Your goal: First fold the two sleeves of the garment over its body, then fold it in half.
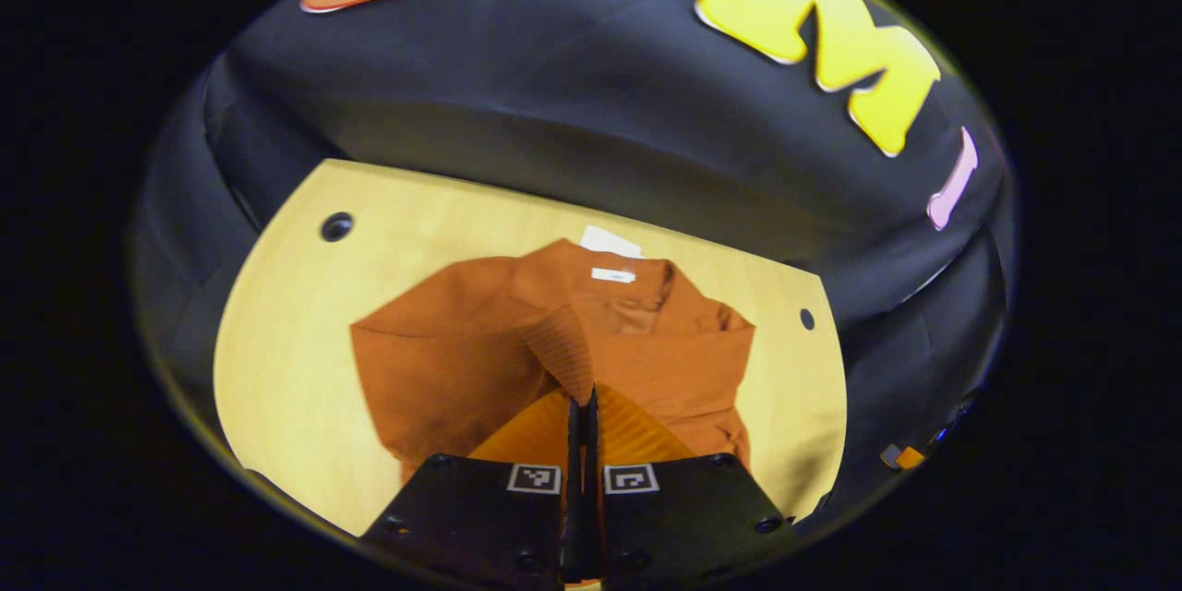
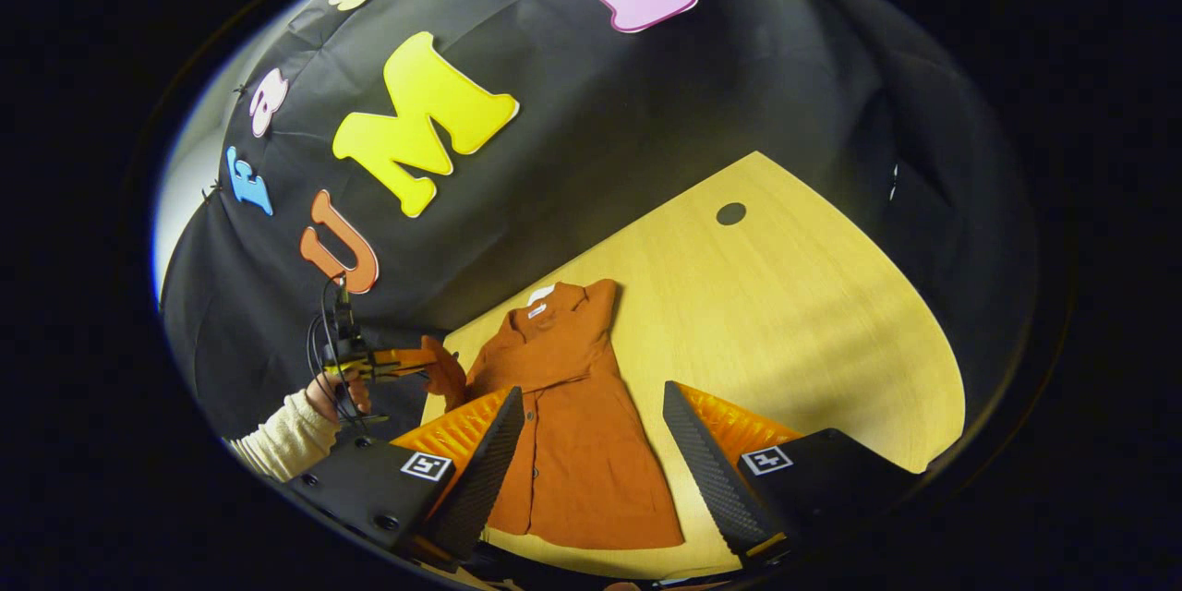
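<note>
Left gripper view, nearest: left hand-held gripper (image 1: 582,406), fingers pressed together, clenched on a fold of sleeve fabric of the rust-orange garment (image 1: 443,360). Beyond the fingertips: ribbed cuff (image 1: 565,349) lifted over the garment's body; collar with small white label (image 1: 613,275) farther off; pale wooden tabletop (image 1: 286,342) beneath, a dark round hole (image 1: 337,226) near its far corner.

Right gripper view, nearest: right hand-held gripper (image 2: 591,425), fingers spread wide apart, released, poised above the garment (image 2: 582,443) without touching it. Lying flat between the fingers: garment body with button placket, hem toward the camera, collar away. Farther left: left hand-held gripper (image 2: 434,360), held by a hand (image 2: 332,397) in a cream sleeve (image 2: 282,443), pinching the raised sleeve at the tabletop (image 2: 813,323) edge. Farthest: black cloth wall (image 2: 646,111).
</note>
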Motion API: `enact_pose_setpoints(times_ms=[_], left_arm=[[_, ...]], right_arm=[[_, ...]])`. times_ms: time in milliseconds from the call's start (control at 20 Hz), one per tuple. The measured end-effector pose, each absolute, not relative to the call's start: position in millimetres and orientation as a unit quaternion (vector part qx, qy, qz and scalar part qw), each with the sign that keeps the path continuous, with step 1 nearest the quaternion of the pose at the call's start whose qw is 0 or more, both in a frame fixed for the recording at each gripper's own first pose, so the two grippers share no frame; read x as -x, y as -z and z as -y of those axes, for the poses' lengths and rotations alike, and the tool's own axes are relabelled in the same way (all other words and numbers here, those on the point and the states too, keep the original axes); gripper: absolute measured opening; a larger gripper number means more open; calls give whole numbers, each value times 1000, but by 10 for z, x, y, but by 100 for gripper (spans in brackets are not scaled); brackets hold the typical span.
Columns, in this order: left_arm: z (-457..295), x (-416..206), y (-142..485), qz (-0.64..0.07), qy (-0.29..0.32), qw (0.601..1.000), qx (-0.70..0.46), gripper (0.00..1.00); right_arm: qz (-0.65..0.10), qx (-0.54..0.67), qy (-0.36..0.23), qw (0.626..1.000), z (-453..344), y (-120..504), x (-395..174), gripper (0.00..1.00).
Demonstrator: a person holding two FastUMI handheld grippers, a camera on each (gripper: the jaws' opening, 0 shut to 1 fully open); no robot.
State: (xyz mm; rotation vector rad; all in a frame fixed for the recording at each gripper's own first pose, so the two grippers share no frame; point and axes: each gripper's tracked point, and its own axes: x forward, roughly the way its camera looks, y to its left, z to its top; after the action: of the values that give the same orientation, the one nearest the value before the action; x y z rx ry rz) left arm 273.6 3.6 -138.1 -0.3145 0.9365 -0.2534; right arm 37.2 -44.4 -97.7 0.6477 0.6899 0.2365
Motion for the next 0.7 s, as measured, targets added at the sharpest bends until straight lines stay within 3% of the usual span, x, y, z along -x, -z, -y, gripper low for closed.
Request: enact_pose_setpoints(times_ms=[250, 550, 600, 650, 700], left_arm=[[954, -3116, 1507, -482, 160, 849, 145, 3], [1421, -3418, 1483, -524, 171, 826, 116, 4], [1482, -3292, 1676, -527, 169, 825, 113, 4], [1952, -2766, 2184, -528, 169, 825, 112, 5], [1458, -3382, 1677, -531, 170, 823, 112, 8]], right_arm=[[-336, -308, -89, 885, 712, 1092, -162, 97], [-349, -309, -38, 884, 1033, 1343, 67, 98], [-353, -311, -34, 882, 1049, 1382, 116, 98], [-357, -311, -30, 880, 1057, 1423, 136, 98], [-359, -307, -22, 881, 1090, 1454, 156, 97]])
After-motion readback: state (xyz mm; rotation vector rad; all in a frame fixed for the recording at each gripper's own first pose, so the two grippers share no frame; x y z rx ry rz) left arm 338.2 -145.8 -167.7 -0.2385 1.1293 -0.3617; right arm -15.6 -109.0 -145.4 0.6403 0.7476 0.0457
